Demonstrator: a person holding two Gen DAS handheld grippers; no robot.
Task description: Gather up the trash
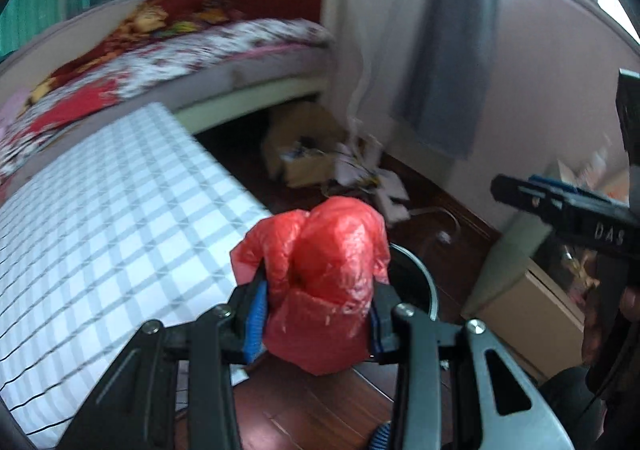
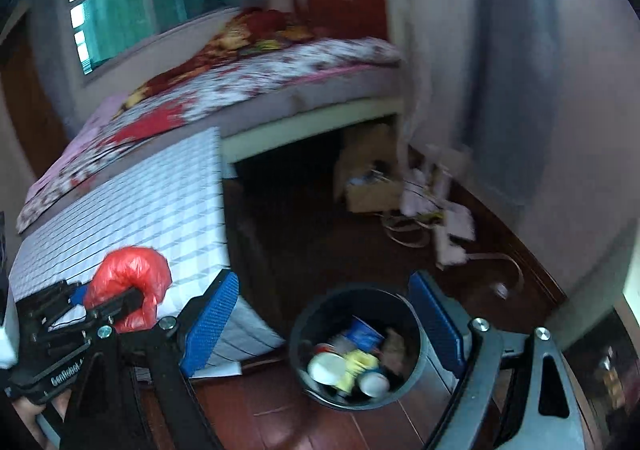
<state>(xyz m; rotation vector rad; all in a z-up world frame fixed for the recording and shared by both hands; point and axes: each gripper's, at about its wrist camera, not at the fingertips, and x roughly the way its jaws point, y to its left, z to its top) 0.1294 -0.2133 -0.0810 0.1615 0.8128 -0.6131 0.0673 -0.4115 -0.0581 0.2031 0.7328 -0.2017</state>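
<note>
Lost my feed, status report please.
Left gripper shut on red bag. Right gripper open, over trash bin. Nothing in the way.

Bright red plastic bag (image 1: 320, 290) bottom centre between blue-padded black fingers (image 1: 256, 314), white-and-grey checked cloth (image 1: 100, 234) on the left, red floral bedspread (image 1: 160, 50) upper left, black bin (image 2: 356, 346) holding yellow, white and blue scraps, reddish-brown wood floor (image 2: 312, 426).
</note>
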